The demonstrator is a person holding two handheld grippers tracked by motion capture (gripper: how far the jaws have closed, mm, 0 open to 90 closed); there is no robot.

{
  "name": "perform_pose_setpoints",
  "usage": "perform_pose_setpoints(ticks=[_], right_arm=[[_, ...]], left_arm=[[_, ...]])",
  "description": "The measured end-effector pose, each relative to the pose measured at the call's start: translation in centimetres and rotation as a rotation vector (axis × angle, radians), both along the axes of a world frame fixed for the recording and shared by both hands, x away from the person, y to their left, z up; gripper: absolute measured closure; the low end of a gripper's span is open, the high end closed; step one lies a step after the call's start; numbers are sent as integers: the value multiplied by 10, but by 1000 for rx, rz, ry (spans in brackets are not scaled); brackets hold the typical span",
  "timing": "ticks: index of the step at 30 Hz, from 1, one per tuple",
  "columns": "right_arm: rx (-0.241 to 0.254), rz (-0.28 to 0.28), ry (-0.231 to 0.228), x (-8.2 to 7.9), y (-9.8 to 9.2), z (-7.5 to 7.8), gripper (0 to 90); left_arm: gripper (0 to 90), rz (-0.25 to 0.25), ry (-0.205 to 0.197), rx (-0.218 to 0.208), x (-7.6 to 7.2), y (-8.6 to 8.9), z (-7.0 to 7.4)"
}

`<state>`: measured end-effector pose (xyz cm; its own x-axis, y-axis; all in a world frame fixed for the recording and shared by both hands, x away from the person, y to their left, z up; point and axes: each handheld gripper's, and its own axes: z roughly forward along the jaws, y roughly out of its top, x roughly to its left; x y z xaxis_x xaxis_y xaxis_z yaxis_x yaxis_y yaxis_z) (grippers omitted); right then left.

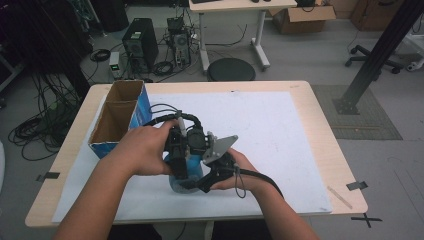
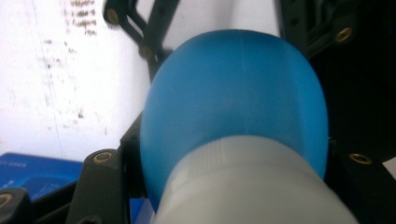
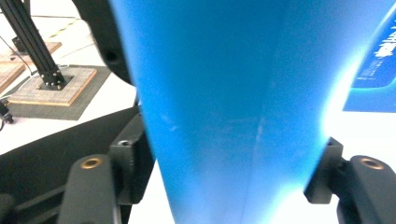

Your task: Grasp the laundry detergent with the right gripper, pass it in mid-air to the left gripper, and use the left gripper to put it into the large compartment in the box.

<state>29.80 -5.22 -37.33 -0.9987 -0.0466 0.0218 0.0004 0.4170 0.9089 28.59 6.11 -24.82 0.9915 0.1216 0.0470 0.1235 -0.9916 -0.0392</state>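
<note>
Both claws meet at one blue bottle (image 1: 186,175) on the counter (image 1: 280,130). Left claw (image 2: 224,186) is closed on its white cap (image 2: 252,186). Between the right claw's (image 3: 224,182) jaws stands the blue body; whether its pads press it, I cannot tell.

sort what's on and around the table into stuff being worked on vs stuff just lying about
In use:
- blue bottle with a white cap
- left gripper, shut on the bottle near the cap
- right gripper, jaws either side of the bottle's body

Lying about:
- open cardboard box at the table's left
- white mat
- computer tower and cables on the floor
- round stool
</note>
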Motion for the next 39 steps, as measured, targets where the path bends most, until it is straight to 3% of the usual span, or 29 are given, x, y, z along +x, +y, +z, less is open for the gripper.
perform_pose_setpoints(ticks=[12, 17, 19, 22, 28, 34, 39], right_arm=[[-22, -61, 49, 8, -9, -2, 84], [-9, -73, 67, 11, -14, 1, 1], [-2, -88, 57, 13, -21, 4, 1], [0, -99, 47, 15, -25, 6, 1], [9, -138, 59, 21, -50, 14, 1], [-8, -181, 40, 21, -79, 18, 1], [-36, -219, 26, 21, -103, 22, 2]], left_arm=[[391, 72, 4, 16, 6, 4, 8], [391, 136, 17, 16, 10, 5, 15], [391, 188, 22, 9, 12, 7, 19], [390, 213, 24, 2, 14, 8, 23], [390, 227, 62, -17, 17, 13, 34], [390, 325, 63, -36, 23, 20, 51], [390, 455, 57, -60, 29, 30, 66]])
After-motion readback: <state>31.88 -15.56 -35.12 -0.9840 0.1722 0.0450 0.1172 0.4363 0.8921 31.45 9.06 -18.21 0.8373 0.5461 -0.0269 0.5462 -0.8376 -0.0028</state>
